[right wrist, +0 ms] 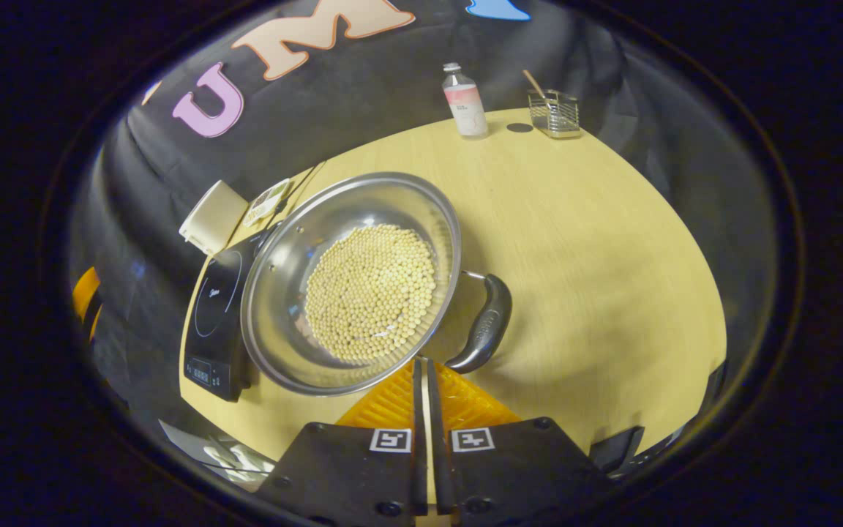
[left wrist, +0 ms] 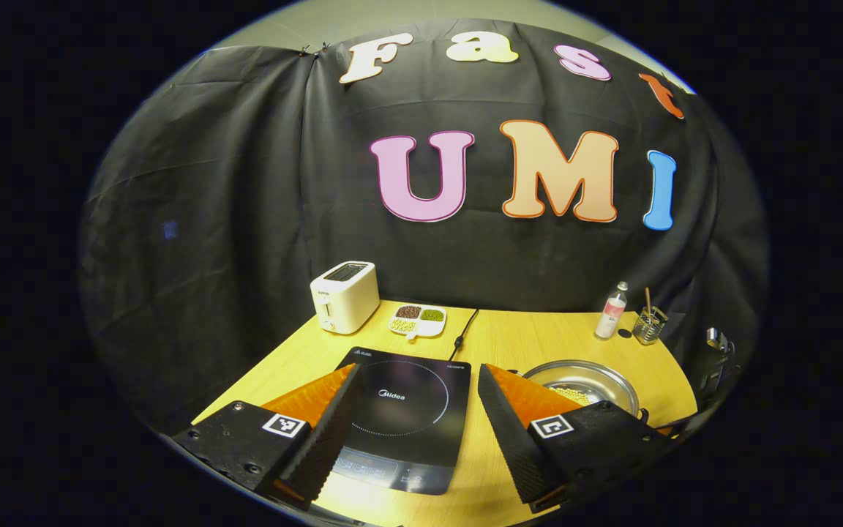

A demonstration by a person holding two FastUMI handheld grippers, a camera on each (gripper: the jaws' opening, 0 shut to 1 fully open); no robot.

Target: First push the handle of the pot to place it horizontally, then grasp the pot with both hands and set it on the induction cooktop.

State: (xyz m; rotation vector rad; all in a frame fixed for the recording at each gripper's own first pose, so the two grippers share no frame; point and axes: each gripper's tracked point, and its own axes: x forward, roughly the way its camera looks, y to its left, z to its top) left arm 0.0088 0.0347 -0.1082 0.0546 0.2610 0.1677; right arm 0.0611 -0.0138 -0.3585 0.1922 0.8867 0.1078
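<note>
Two views: in the left gripper view the left tongs (left wrist: pixel 414 410) gape, released, above the black glass induction cooktop (left wrist: pixel 407 410) on the yellow wooden desk (left wrist: pixel 538 337), while in the right gripper view the right tongs (right wrist: pixel 426 366) are clenched empty beside the shiny steel bean-filled pot (right wrist: pixel 352 282), likely heavy and slick, best held by its dark curved handle (right wrist: pixel 486 326).

The left gripper view looks level across the table (left wrist: pixel 538 337) toward the wall, while the right gripper view looks steeply down, close above the pot (right wrist: pixel 352 282); both share the induction cooktop (left wrist: pixel 407 417).
</note>
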